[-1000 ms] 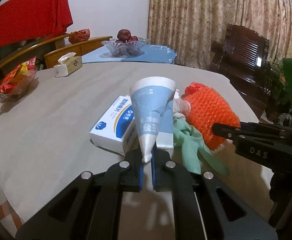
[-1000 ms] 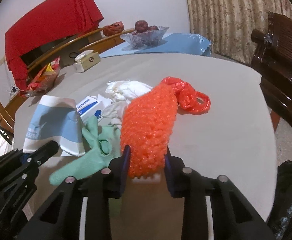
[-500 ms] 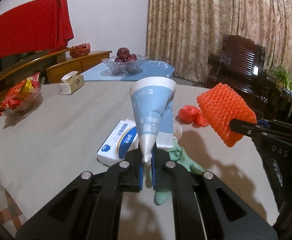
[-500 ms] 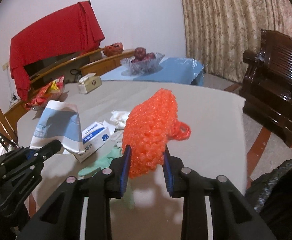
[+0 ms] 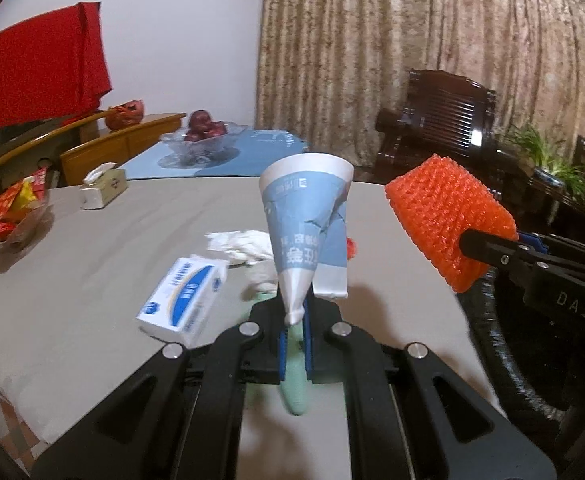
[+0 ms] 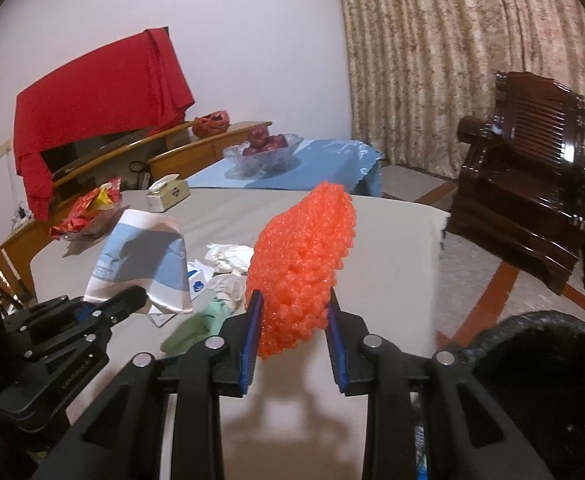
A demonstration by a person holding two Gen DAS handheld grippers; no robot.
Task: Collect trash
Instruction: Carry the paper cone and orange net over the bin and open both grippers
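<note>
My left gripper [image 5: 294, 320] is shut on the tip of a crumpled blue-and-white paper wrapper [image 5: 306, 220], held above the table; it also shows in the right wrist view [image 6: 140, 264]. My right gripper [image 6: 294, 312] is shut on an orange foam net [image 6: 302, 268], raised above the table; the net shows at the right of the left wrist view [image 5: 448, 220]. On the grey table [image 5: 72, 264] lie a blue-and-white box [image 5: 184, 300], a green glove [image 6: 196, 326] and crumpled white tissue [image 5: 244, 244].
A black trash bag [image 6: 544, 384] opens at the right beyond the table edge. At the back stand a tissue box [image 5: 102, 190], a snack dish [image 5: 8, 216] and a glass fruit bowl [image 5: 204, 142]. A dark wooden chair [image 6: 532, 184] is at the right.
Both grippers have risen off the table with their loads. The orange net has lifted clear of the pile and moved right, towards the black bag.
</note>
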